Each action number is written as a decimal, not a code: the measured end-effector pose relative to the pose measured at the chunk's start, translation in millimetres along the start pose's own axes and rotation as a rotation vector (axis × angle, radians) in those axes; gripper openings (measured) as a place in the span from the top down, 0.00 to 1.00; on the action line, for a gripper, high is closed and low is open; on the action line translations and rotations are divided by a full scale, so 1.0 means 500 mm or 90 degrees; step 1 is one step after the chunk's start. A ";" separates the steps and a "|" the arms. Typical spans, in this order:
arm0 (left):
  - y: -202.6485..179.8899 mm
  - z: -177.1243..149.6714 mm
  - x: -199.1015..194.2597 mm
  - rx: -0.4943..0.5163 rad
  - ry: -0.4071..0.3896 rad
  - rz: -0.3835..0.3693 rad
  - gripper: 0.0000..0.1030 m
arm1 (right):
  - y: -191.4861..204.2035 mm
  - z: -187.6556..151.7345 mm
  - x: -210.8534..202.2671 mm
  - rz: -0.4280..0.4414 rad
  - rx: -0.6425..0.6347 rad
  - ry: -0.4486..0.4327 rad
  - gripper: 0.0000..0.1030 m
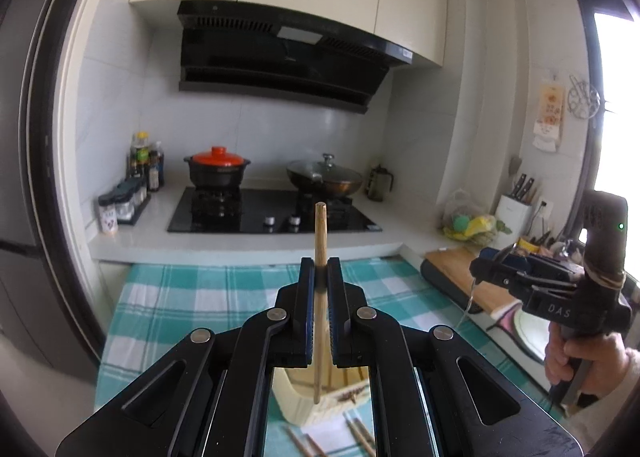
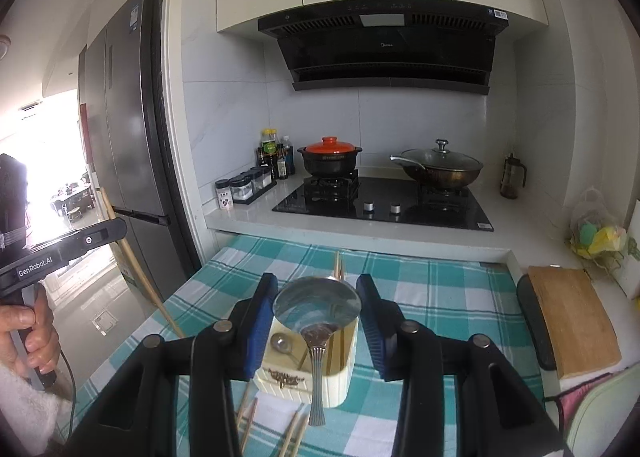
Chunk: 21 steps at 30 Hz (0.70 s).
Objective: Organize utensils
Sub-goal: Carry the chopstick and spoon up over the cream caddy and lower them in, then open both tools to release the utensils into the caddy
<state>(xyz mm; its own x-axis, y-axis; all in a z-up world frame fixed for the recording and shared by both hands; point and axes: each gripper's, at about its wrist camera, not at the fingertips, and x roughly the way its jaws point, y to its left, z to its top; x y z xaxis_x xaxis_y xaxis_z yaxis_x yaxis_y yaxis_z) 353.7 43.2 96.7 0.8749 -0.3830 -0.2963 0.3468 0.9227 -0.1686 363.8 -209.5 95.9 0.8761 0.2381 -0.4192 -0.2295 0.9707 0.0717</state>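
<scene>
My left gripper point(image 1: 320, 269) is shut on a wooden chopstick point(image 1: 320, 241), held upright above a cream utensil holder point(image 1: 316, 397). In the right wrist view the same holder point(image 2: 320, 377) stands on the teal checked cloth point(image 2: 440, 297), with chopsticks and a small spoon inside. A large metal spoon point(image 2: 316, 305) hangs between the fingers of my right gripper point(image 2: 316, 293), bowl up, handle over the holder's front. The right jaws stand wide apart and do not touch it. Loose chopsticks point(image 2: 292, 429) lie on the cloth in front of the holder. The left gripper with its chopstick point(image 2: 136, 269) shows at the left.
A stove point(image 2: 384, 201) with a red-lidded pot point(image 2: 330, 161) and a lidded wok point(image 2: 440, 169) sits behind the cloth. A wooden cutting board point(image 2: 572, 321) lies at the right. Spice jars point(image 2: 244, 185) stand at the back left, a fridge point(image 2: 128, 117) beyond.
</scene>
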 end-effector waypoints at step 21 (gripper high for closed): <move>0.046 -0.171 0.351 -0.081 0.253 0.016 0.78 | -0.047 -0.131 0.405 0.026 0.100 0.229 0.58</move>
<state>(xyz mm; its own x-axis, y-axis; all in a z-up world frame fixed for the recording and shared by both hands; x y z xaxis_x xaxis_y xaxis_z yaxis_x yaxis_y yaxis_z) 486.3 -7.0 -39.6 0.6748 -0.3713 -0.6378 0.2608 0.9284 -0.2647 518.9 -186.2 -50.2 0.6572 0.2761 -0.7013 -0.1684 0.9608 0.2205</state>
